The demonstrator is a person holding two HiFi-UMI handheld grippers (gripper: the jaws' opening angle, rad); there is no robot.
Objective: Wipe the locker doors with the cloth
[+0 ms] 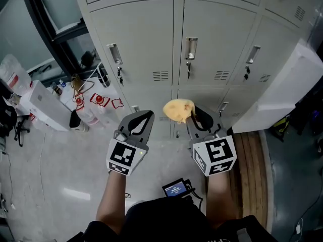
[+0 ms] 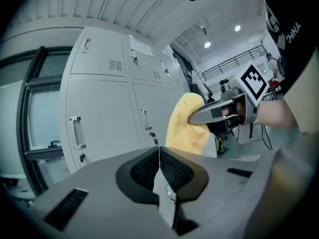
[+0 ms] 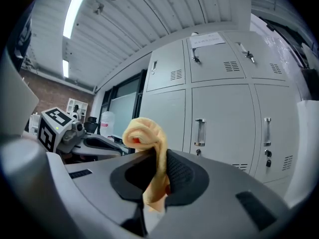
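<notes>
A bank of light grey locker doors (image 1: 146,39) with chrome handles fills the wall ahead, and the same locker doors (image 3: 224,113) show in the right gripper view. My right gripper (image 1: 192,116) is shut on a bunched yellow cloth (image 1: 177,110), held off the doors in front of the lower row. The cloth (image 3: 149,148) is pinched between its pads and bulges above them. My left gripper (image 1: 144,119) is shut and empty, level with the right one and a little left of it. From the left gripper view the cloth (image 2: 187,121) hangs at the right gripper's tip.
An open locker door (image 1: 287,89) juts out at the right. Bottles, bags and a white box (image 1: 45,107) clutter the floor at the left by a dark window frame (image 1: 55,29). A small device with a screen (image 1: 176,188) hangs at the person's waist.
</notes>
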